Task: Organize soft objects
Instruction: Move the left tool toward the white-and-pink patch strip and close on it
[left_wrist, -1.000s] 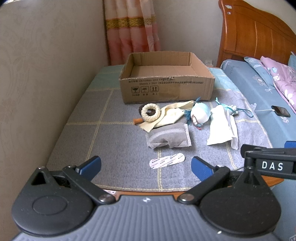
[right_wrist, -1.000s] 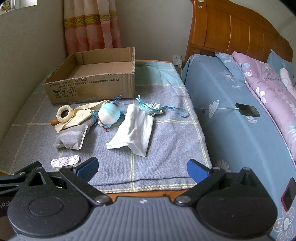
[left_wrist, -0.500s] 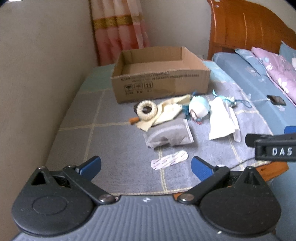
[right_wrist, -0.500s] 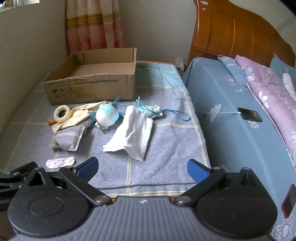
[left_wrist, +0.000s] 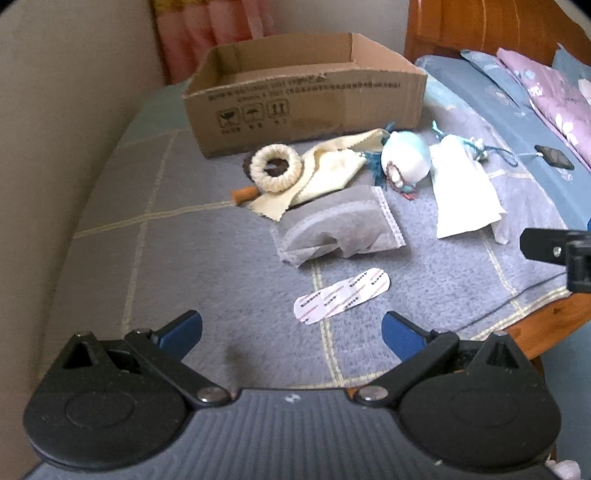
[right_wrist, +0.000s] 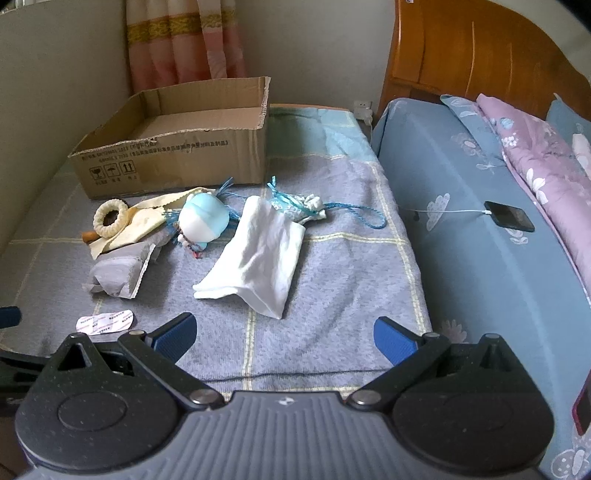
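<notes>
On the grey checked blanket covering the surface, ahead of both grippers, the soft items lie in a loose cluster; none is in the cardboard box yet, which stands open at 12 o'clock of the cluster.

Left gripper: fingers wide, nothing between them. Right gripper: fingers wide, likewise empty.

Layout, left wrist view: adhesive patch nearest, just ahead of the left gripper. Grey pouch at 12 o'clock of the patch. Beyond it the woven ring rests on the cream cloth; an orange stub pokes out at the ring's 7 o'clock. Blue-white plush at 3 o'clock of the cream cloth. White cloth lies at 4 o'clock of the plush, a tasselled blue cord at its 1 o'clock.

Judgement: we are at the approach to a first pick, no contact made.

Notes for doing it well:
- Left takes the near-left items, right the white cloth; keeps the two from crossing.
- The patch is flat; we expect fingers to slide over it. Pinch an edge, or start with the bulkier pouch.
- Grip the white cloth at a raised fold, not a flat span.
- Lift the ring before the cream cloth beneath it.
- Watch that the cord does not drag along.
</notes>
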